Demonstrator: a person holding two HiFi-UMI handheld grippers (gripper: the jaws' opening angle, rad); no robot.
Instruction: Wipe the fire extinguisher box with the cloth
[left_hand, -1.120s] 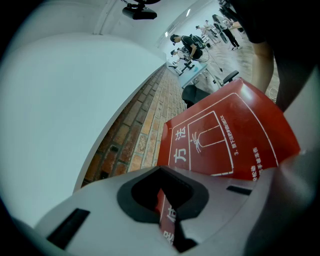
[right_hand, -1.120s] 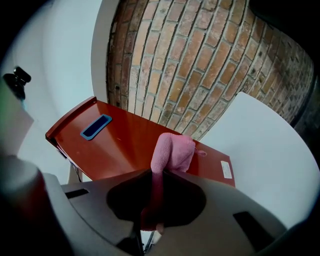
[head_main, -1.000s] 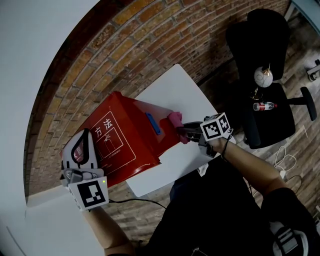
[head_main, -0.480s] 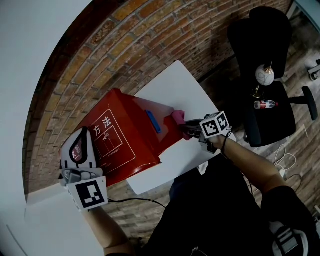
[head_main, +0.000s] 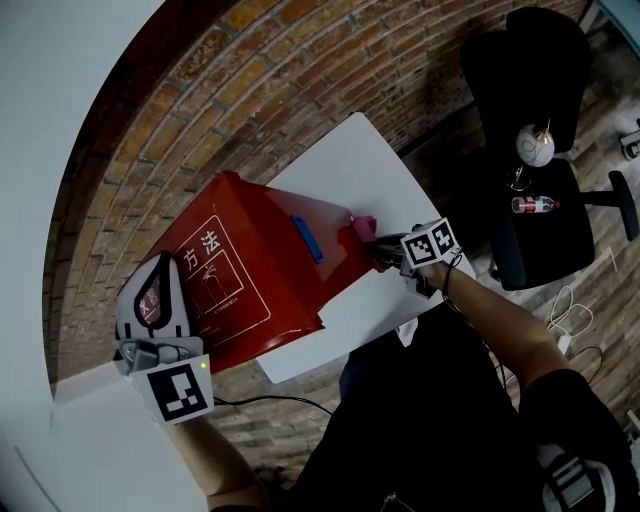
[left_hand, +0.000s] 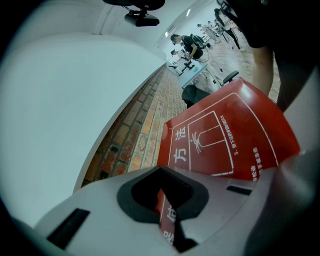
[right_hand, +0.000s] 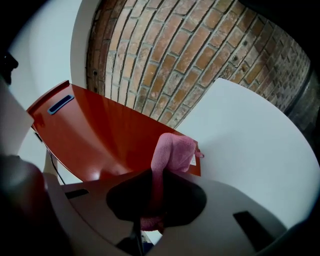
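Left tongs (head_main: 158, 285) (left_hand: 167, 220): closed on a thin edge of the box at its near left corner; a strip of red panel with white print shows between the tips

Right tongs (head_main: 383, 252) (right_hand: 150, 210): closed on the cloth (head_main: 362, 228) (right_hand: 172, 150), pink, bunched, standing up out of the grip and pressed to the box's right-hand face near its corner

Fire extinguisher box (head_main: 250, 270) (left_hand: 230, 130) (right_hand: 100, 135): red, white diagram and lettering on the front, blue handle (head_main: 306, 246) on the side, tilted on the table

Table (head_main: 350, 180) (right_hand: 250, 130): white, against the brick wall (head_main: 250, 80)

Office chair (head_main: 530, 150): black, well apart to the right; a bottle (head_main: 530, 205) lies on its seat
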